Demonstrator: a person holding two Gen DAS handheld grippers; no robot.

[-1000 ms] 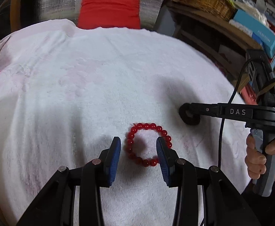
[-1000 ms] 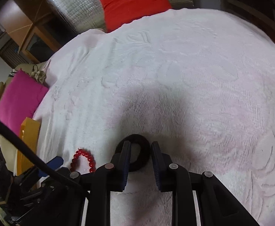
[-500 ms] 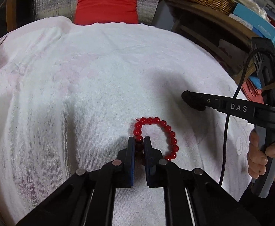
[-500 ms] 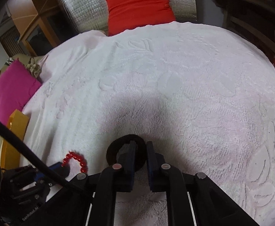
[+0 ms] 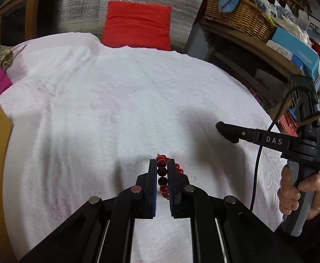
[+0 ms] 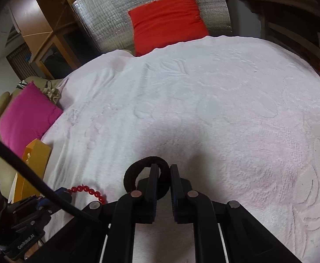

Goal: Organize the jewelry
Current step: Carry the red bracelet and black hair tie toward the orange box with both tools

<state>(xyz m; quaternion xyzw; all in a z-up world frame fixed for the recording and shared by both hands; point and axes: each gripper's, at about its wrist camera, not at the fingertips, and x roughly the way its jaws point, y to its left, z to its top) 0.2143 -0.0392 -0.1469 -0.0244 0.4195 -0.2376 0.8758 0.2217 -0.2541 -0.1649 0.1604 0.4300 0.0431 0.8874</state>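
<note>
A red bead bracelet (image 5: 162,176) is pinched between the blue pads of my left gripper (image 5: 162,164), which is shut on it and holds it just above the white textured cloth (image 5: 116,109). The beads trail to the right of the fingers. In the right wrist view the same bracelet (image 6: 87,190) hangs at the lower left. My right gripper (image 6: 162,171) is shut on a black fabric ring (image 6: 135,171), a hair tie, gripping its right side. In the left wrist view the right gripper (image 5: 225,131) shows at the right, with a hand on its handle.
A red cushion (image 5: 138,26) leans on silver foil at the far edge. A pink cushion (image 6: 26,114) and an orange box (image 6: 36,162) lie left. A wicker basket (image 5: 236,17) and blue boxes sit on a shelf at the right.
Both grippers closed from open, the left onto the red bracelet and the right onto the black ring. The left gripper then lifted the bracelet, whose loop now hangs folded.
</note>
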